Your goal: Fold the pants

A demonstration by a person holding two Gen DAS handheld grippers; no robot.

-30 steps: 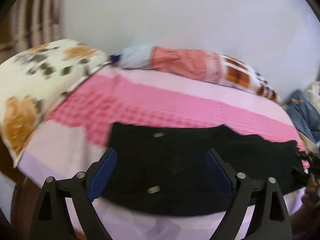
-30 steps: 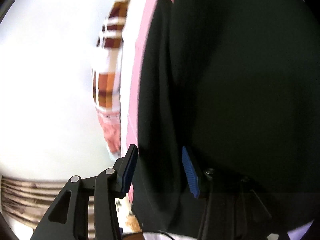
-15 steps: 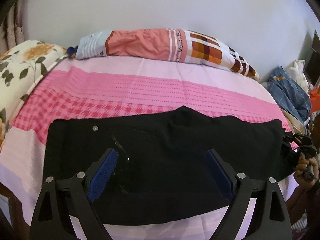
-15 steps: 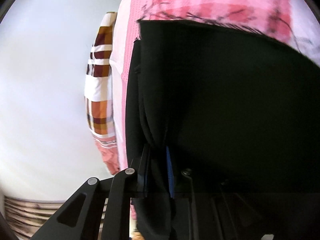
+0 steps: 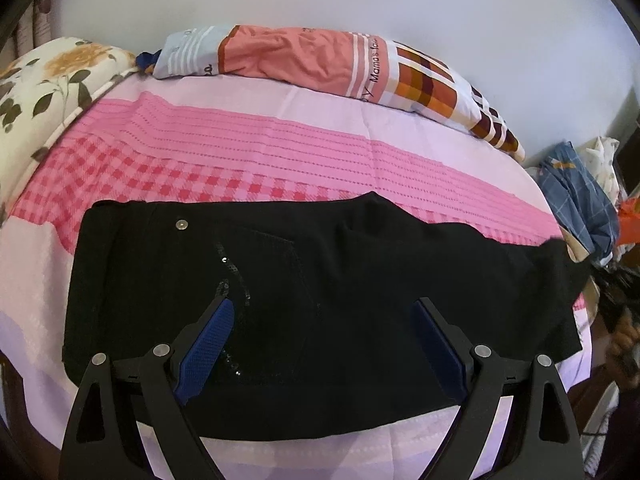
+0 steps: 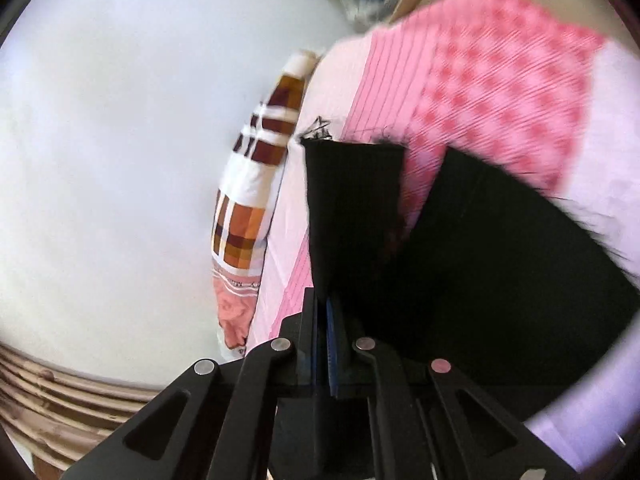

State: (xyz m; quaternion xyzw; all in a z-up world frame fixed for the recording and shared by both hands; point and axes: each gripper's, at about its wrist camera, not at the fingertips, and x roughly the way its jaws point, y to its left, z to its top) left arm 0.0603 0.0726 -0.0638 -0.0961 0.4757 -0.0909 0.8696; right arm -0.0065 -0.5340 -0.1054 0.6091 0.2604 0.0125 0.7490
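Black pants lie folded lengthwise across the pink bed sheet, waistband with a metal button at the left, leg ends at the right. My left gripper is open and empty, hovering above the pants' middle. My right gripper is shut on the pants' leg end and lifts that cloth off the bed; the rest of the pants hangs dark to its right.
A striped and checked bolster pillow lies along the wall at the back. A floral pillow sits at the left. A pile of blue clothes lies off the bed's right end. A white wall stands behind.
My right gripper closed on the pants' leg end and has raised it off the sheet. My left gripper has steadied over the pants' middle, still open.
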